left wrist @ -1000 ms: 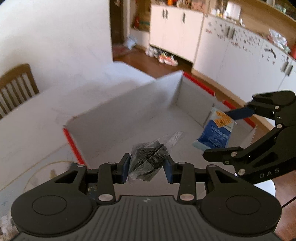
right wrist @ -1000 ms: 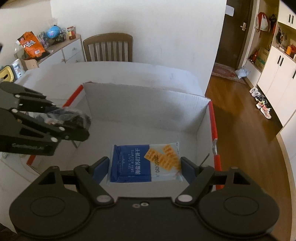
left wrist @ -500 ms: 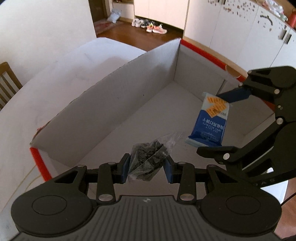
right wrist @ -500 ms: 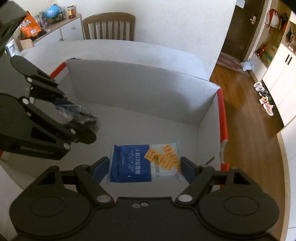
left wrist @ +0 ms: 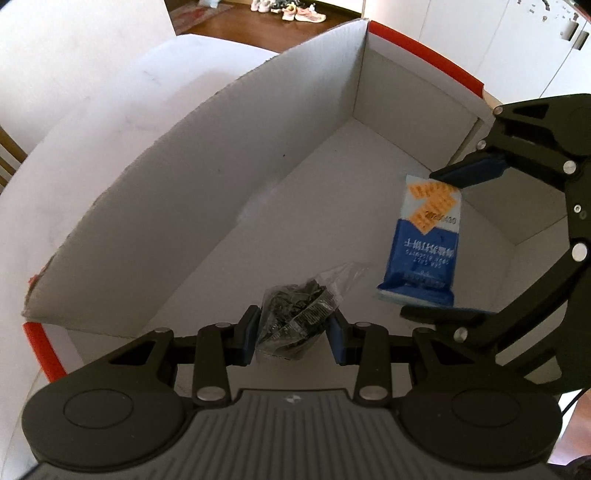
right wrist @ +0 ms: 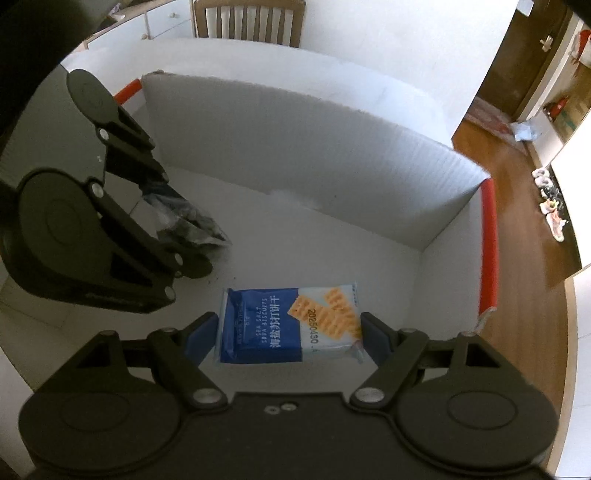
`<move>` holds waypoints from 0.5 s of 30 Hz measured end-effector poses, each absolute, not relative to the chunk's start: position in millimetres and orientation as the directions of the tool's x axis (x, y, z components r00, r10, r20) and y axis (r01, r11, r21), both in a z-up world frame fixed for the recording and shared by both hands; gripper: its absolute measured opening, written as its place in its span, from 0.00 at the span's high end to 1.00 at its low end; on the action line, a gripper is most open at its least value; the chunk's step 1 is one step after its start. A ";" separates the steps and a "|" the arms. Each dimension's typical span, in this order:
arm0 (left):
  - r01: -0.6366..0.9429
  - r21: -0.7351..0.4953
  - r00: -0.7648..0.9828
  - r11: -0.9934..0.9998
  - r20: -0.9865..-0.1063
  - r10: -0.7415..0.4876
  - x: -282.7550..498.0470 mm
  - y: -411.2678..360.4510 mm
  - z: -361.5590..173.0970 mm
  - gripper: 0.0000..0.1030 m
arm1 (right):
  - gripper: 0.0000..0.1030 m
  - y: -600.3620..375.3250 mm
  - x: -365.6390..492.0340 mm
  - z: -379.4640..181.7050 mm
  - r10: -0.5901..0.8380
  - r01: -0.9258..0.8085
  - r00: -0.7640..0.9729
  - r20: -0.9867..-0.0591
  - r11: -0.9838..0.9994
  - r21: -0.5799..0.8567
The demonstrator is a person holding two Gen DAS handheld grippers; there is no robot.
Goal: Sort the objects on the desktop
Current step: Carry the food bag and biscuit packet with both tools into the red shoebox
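My left gripper (left wrist: 293, 334) is shut on a clear plastic bag of dark contents (left wrist: 295, 321) and holds it inside a white cardboard box with red-edged rims (left wrist: 221, 155), above its floor. My right gripper (right wrist: 290, 332) is shut on a blue biscuit packet (right wrist: 291, 325) printed with orange crackers, also held inside the box (right wrist: 314, 147). In the left wrist view the packet (left wrist: 424, 243) hangs between the right gripper's blue pads at the right. In the right wrist view the left gripper (right wrist: 184, 225) and its bag (right wrist: 188, 218) are at the left.
The box stands on a white table (left wrist: 92, 110). A wooden chair (right wrist: 247, 18) stands behind the table. Wooden floor with shoes (right wrist: 550, 206) lies to the right, with white cabinets (left wrist: 517, 40) beyond.
Both grippers have moved forward and down into the box with their loads. The box walls now fill more of both views.
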State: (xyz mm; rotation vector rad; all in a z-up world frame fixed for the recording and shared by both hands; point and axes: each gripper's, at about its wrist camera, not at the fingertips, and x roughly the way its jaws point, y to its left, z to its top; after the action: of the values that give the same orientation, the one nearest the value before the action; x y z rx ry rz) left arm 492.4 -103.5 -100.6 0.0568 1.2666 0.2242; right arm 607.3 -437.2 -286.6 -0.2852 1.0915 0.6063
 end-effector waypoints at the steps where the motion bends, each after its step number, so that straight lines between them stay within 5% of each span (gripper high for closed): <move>1: -0.137 0.161 0.277 0.977 -0.941 0.194 493.3 -103.1 -101.1 0.64 | 0.21 -437.1 608.1 -286.8 0.323 -0.593 0.313 -0.893 0.801 0.081; 15: -0.161 0.136 0.226 0.978 -0.959 0.170 491.8 -96.8 -111.1 0.64 | 0.20 -434.6 613.9 -293.0 0.309 -0.621 0.249 -0.918 0.778 0.093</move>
State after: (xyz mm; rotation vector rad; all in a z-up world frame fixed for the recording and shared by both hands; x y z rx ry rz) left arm 491.8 -96.8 -111.1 0.0086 1.3237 0.2281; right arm 613.9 -434.6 -293.0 -0.3164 1.1572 0.6480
